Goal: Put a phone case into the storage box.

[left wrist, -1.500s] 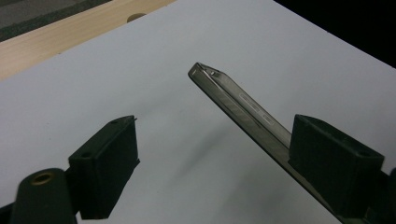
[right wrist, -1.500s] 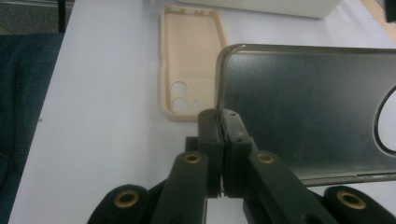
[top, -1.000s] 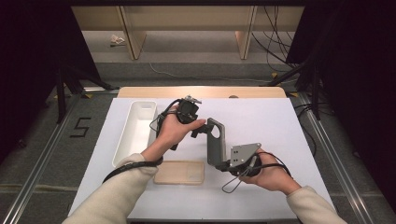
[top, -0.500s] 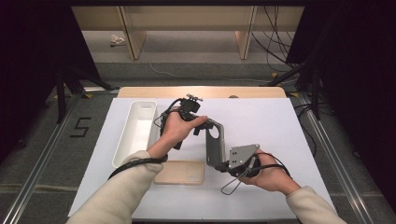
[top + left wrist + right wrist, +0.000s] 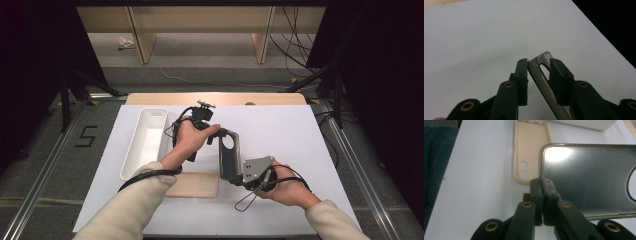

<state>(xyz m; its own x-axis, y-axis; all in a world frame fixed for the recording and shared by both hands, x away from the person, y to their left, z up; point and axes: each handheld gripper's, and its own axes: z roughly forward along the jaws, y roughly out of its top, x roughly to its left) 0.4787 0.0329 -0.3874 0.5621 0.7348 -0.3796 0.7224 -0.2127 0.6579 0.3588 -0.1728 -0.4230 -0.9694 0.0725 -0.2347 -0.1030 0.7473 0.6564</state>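
Note:
A grey phone case (image 5: 229,156) is held up off the white table. My right gripper (image 5: 235,176) is shut on its near edge, and the right gripper view shows the pads pinching the case's rim (image 5: 589,177) beside my right gripper (image 5: 541,182). My left gripper (image 5: 220,136) reaches the case's far end by the camera hole. Its jaws have just been closing, and in the left gripper view the case's edge (image 5: 541,77) slants between them. One pad lies against the case, but a gap remains at the other pad, so my left gripper (image 5: 537,61) is still open.
A beige phone case (image 5: 195,185) lies open side up near the table's front, also seen as the beige case (image 5: 529,152) in the right gripper view. A long white tray (image 5: 131,150) stands along the table's left side. The white table top (image 5: 300,135) has room at the right.
The left gripper's jaws have come closer together around the grey case's far end. Both hands have kept their places, and the right gripper still holds the case.

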